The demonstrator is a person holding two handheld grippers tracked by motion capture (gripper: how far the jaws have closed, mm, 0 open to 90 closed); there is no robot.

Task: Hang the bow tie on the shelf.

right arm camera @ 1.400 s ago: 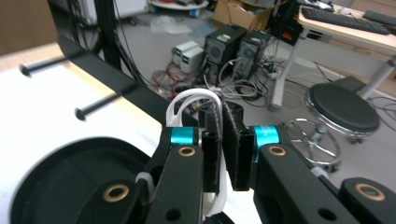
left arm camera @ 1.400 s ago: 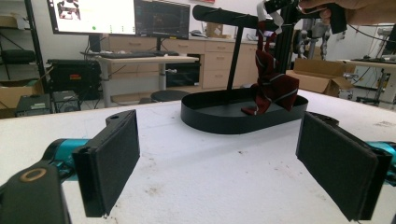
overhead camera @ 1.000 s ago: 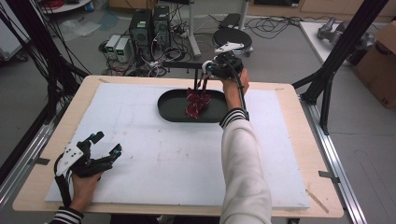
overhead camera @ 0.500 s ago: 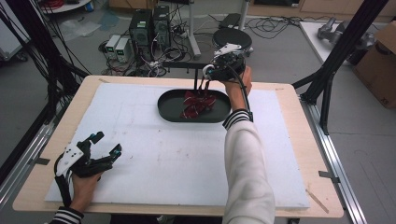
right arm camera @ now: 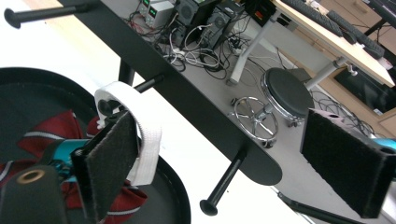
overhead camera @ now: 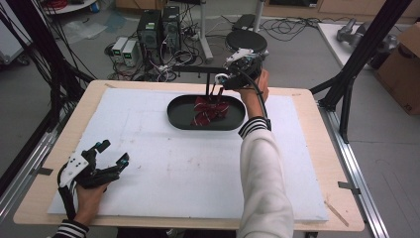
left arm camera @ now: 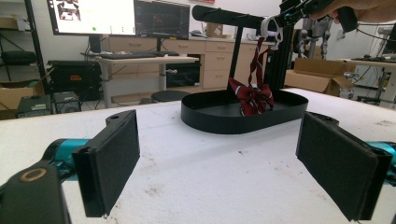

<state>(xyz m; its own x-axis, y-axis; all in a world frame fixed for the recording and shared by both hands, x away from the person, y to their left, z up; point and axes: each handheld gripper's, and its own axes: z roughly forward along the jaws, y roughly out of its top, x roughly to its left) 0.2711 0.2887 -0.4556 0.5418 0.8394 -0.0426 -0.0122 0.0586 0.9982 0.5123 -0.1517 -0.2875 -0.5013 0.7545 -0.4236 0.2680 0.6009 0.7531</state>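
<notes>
White tabletop [overhead camera: 163,163], black tray [overhead camera: 178,118], red bow tie [overhead camera: 209,110]

Round stool [overhead camera: 247,40], computers [overhead camera: 159,27] (cables around)

overhead and tongs views, shared tray [overhead camera: 174,115]

Red striped bow tie [overhead camera: 210,110] in black tray [overhead camera: 174,115], white loop [right arm camera: 144,135] on peg
</notes>
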